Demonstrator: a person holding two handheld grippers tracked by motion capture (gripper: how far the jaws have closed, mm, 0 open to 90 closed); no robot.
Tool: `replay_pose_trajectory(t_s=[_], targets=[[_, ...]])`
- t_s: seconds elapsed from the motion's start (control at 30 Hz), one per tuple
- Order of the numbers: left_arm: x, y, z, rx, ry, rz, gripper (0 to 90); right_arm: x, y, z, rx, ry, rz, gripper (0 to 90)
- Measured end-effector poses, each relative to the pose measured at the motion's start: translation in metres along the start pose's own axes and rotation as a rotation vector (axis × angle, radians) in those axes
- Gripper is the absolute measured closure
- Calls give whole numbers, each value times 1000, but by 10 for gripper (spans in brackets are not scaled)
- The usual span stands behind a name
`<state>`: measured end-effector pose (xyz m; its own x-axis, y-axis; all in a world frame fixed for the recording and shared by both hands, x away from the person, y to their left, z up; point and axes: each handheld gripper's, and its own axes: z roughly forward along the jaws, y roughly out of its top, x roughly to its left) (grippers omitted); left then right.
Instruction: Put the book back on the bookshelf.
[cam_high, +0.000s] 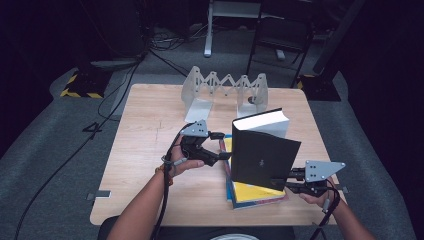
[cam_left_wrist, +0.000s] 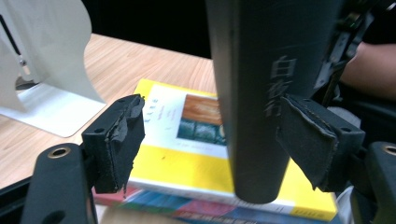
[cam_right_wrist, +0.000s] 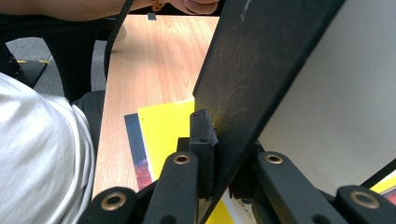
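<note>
While the right hand-held gripper (cam_high: 291, 179) clamps the lower corner of a black book's (cam_high: 264, 152) cover, holding it upright above a yellow book (cam_left_wrist: 187, 154) stacked on the wooden desk (cam_high: 145, 150), the left hand-held gripper (cam_high: 223, 146) brackets the spine with jaws apart. A white folding bookend (cam_high: 225, 90) stands behind.

i see a pale wooden surface (cam_high: 145, 150) on grey carpet (cam_high: 55, 145). at its far edge stands a white folding bookend rack (cam_high: 225, 87). black cables (cam_high: 107, 107) trail across the floor at left.
</note>
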<state>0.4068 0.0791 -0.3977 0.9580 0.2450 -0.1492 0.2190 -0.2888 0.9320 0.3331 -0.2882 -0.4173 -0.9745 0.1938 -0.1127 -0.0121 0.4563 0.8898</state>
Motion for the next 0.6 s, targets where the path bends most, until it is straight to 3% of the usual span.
replay_pose_trajectory(t_s=[0.13, 0.27, 0.37, 0.43, 0.6], targets=[[-17, 5, 12, -4, -9, 20, 216, 1, 1, 1, 4, -4, -8, 825], [-31, 12, 28, 2, 33, 39, 218, 1, 0, 1, 0, -5, -1, 825], [-34, 17, 33, -18, 38, 19, 225, -1, -1, 1, -1, -7, 1, 819], [-35, 20, 37, -21, 63, 30, 225, -1, -2, 1, 3, -14, 5, 812], [-38, 28, 44, -55, 56, 38, 208, -2, -4, 3, 21, -40, 1, 783]])
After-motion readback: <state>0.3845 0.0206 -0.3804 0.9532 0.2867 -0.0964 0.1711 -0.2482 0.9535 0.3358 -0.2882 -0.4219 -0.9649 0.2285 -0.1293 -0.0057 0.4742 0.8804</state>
